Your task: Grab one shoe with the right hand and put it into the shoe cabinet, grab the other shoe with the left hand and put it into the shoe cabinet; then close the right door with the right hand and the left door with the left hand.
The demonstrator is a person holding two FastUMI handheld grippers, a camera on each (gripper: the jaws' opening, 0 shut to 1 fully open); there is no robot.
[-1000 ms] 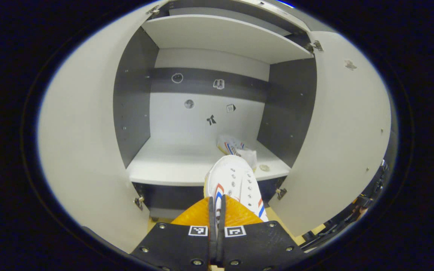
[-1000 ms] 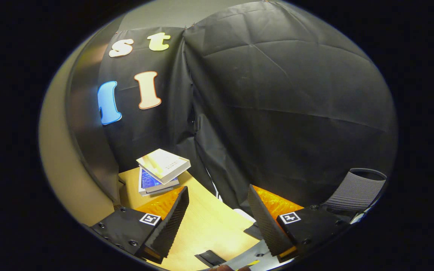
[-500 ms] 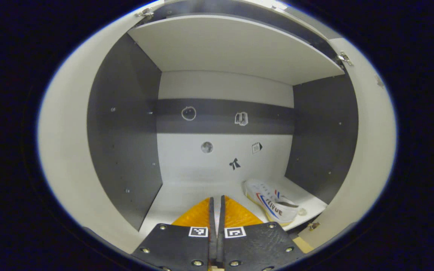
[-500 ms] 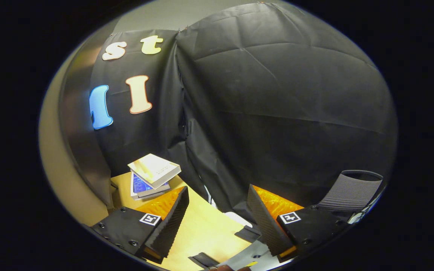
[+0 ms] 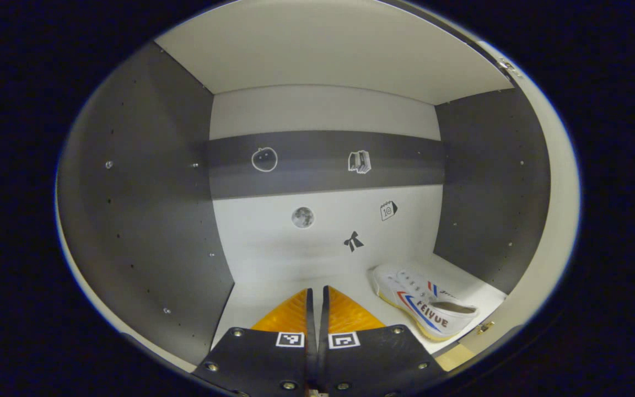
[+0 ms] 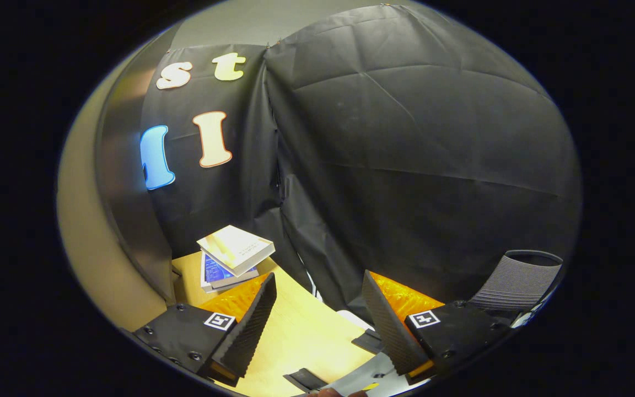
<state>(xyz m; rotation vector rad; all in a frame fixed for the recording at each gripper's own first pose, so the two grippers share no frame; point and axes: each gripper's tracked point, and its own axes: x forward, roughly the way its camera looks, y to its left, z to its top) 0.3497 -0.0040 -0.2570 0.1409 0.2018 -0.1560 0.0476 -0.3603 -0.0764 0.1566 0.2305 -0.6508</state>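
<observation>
Recording booth: black cloth wall point(image 6: 405, 165), wooden table point(image 6: 301, 342), stacked books point(image 6: 232, 256).

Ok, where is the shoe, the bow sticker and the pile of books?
shoe point(image 5: 426, 309): left gripper view, on its side stripes.
bow sticker point(image 5: 353, 241): left gripper view, on the knot of the bow, on the cabinet's back wall.
pile of books point(image 6: 236, 249): right gripper view, on the top book's cover.

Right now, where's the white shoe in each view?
Left gripper view: white shoe at lower right, lying on the cabinet floor by its right wall.
Right gripper view: faces the black cloth and books on a table.
Shared landmark: none I can match.
</observation>
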